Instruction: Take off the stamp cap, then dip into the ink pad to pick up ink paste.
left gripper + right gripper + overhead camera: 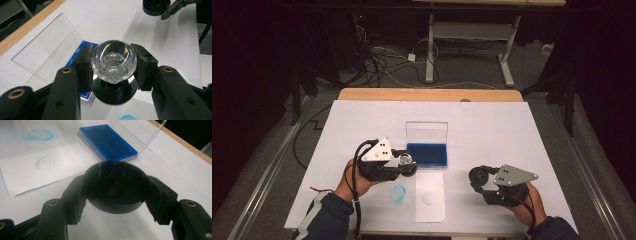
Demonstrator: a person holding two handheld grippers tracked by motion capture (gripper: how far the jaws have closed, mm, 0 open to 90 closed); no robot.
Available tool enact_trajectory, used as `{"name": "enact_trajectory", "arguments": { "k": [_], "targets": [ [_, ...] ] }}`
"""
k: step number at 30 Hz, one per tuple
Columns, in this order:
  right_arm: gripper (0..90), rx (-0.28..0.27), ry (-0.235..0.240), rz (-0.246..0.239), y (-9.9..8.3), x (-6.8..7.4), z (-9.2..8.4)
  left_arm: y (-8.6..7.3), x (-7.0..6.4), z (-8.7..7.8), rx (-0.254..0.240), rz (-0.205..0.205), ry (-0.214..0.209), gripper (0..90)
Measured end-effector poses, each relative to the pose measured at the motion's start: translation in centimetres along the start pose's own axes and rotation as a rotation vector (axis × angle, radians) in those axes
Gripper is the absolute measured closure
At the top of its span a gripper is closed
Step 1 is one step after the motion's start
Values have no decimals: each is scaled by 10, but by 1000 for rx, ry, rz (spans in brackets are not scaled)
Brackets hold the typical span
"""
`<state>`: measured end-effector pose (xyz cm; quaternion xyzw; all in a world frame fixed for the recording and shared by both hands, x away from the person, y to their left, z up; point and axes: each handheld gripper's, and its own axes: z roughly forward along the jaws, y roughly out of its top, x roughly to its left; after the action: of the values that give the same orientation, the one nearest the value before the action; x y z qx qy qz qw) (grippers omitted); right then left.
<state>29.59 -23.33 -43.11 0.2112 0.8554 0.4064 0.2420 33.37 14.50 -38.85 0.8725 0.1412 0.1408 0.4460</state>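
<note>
My left gripper (406,163) (113,65) is shut on the clear faceted knob of a stamp (113,62) (406,160), whose round black base (115,92) hangs just above the table beside the blue ink pad (428,154) (110,143). The pad's clear lid (426,132) (47,50) stands open behind it. My right gripper (478,176) (116,191) is shut on a round black cap (115,187) (477,175), held low over the table at the right. A white paper slip (430,196) (42,167) bears a faint round stamp print (429,198) (48,163).
A blue ink smudge (398,194) (40,135) marks the white sheet (492,130) left of the slip. The sheet covers a wooden table (427,94). Beyond the far edge are floor cables (382,62) and a desk frame (472,35).
</note>
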Motion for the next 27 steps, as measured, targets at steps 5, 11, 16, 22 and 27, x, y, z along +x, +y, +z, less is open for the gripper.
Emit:
{"name": "enact_trajectory", "arguments": {
  "k": [5,11,16,22,27],
  "targets": [
    [383,-2,0,-6,1,0,0,3,1,1,5,4,4,545],
    [383,-2,4,0,1,-1,0,9,7,0,2,-2,5,544],
    [382,4,11,-3,2,1,3,19,12,5,45,12,-6,544],
    [383,9,21,-8,1,1,5,30,24,15,98,19,-21,545],
    [382,12,30,-7,1,2,6,37,34,24,124,14,-28,544]
  ]
}}
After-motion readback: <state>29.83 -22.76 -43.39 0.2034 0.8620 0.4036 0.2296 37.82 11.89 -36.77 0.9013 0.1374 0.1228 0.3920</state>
